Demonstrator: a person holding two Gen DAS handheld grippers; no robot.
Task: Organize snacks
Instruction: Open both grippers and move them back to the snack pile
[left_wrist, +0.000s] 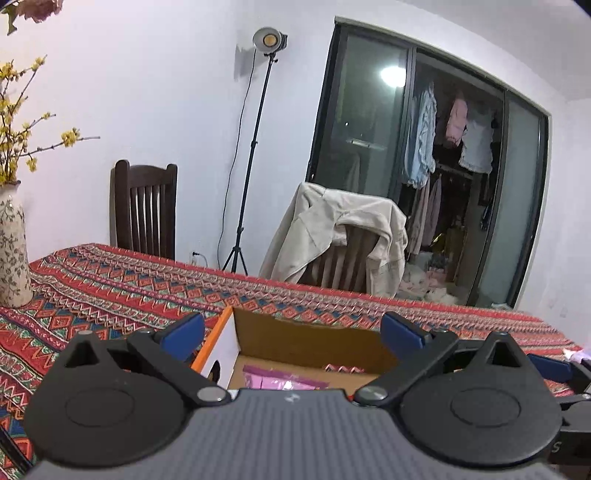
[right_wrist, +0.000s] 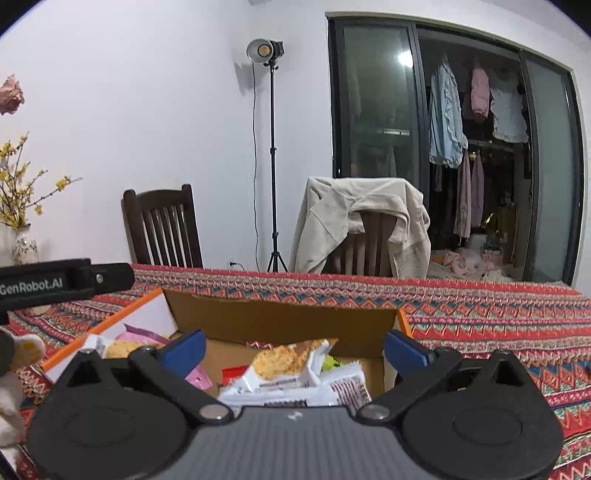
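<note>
left gripper (left_wrist: 293, 334) spread wide, cardboard box (left_wrist: 310, 341), pink packets (left_wrist: 284, 380) inside

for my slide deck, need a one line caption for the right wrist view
Right gripper, fingers open, above a cardboard box of snack packets on a patterned tablecloth.

Both wrist cameras look level across the table, close behind the box (left_wrist: 295, 343), sharing the draped chair (right_wrist: 365, 229).

Left gripper (left_wrist: 293, 332) and right gripper (right_wrist: 295, 349) both spread wide at lower centre, seemingly holding nothing.
</note>
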